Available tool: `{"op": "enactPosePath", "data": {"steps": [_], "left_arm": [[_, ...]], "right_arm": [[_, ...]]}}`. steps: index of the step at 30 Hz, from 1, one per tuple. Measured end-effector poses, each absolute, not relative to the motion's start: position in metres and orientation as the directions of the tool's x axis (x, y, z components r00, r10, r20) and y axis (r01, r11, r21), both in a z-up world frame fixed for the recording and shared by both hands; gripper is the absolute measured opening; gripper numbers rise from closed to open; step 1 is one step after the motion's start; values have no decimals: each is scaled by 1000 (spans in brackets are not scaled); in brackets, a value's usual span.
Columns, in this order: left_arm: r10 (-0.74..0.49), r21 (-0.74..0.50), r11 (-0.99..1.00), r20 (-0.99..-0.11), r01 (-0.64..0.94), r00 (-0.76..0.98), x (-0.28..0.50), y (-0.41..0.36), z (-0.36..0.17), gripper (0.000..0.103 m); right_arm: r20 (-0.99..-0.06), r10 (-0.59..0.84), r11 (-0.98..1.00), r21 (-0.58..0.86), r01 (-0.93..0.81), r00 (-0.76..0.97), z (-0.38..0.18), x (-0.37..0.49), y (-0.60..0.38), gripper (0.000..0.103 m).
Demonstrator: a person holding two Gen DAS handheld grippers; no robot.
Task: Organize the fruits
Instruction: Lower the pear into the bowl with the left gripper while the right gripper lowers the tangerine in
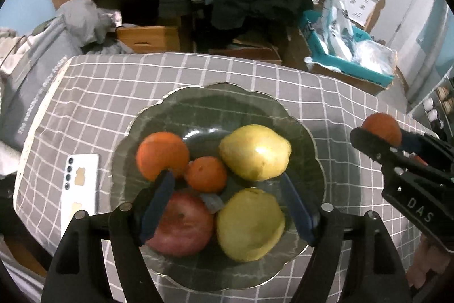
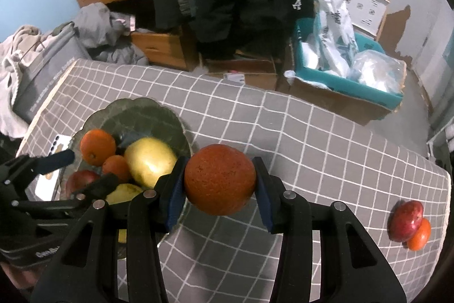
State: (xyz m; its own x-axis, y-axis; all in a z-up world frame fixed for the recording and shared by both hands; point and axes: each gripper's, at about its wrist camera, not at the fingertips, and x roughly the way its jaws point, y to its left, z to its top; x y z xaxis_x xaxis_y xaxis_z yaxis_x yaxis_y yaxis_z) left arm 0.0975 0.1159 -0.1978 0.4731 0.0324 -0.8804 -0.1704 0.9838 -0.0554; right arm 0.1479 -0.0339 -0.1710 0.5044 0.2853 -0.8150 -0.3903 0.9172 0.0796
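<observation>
We're looking at a table w/ a grey checked cloth (image 2: 326,138). The dark glass plate (image 1: 198,104) w/ a scalloped rim is sitting toward the table's left end, near the far edge.

Left gripper (image 1: 227,206) is hovering over the plate, jaws standing apart, nothing pinched btwn them; the blue pads are flanking the fruit pile w/o pressing on it. In the plate we're counting: a big orange (image 1: 162,155) at left, a small orange (image 1: 206,174) just beside it in the middle, a yellow pear (image 1: 255,152) at far right, a second yellow pear (image 1: 249,223) at near right, a red apple (image 1: 181,223) at near left. All are bunched together and touching.

Right gripper (image 2: 220,186) is clamped on another orange (image 2: 220,179), both pads pressing its sides, holding it above the cloth just right of the plate's rim.

Near the table's right end we're seeing a 2nd red apple (image 2: 405,220) touching a small orange fruit (image 2: 420,239), well apart from the plate.

A white phone (image 1: 81,183) is lying face down on the cloth just left of the plate.
</observation>
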Motion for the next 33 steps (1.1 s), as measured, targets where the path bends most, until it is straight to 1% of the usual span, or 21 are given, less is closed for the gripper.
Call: {"op": "enactPosePath", "data": {"steps": [6, 12, 23, 25, 27, 33], "left_arm": [[67, -52, 970, -883, -239, 465, 86, 143, -197, 80], [93, -39, 961, -886, -273, 453, 75, 159, -199, 80], [100, -43, 952, -892, -304, 441, 69, 172, -201, 80], [99, -46, 951, -891, -304, 444, 68, 172, -199, 80], [99, -46, 952, -889, -304, 446, 68, 171, -198, 80], [98, -46, 956, -881, -290, 462, 67, 165, -189, 80]], "right_arm": [[-829, 322, 889, 99, -447, 457, -180, 144, -12, 44], [-854, 332, 865, 107, -490, 400, -196, 139, 12, 44], [-878, 326, 859, 120, -498, 349, -209, 136, 23, 45], [-873, 330, 859, 119, -498, 361, -206, 134, 22, 52], [-861, 339, 860, 122, -495, 378, -199, 133, 20, 62], [-840, 339, 879, 122, -462, 423, -183, 135, 6, 64]]}}
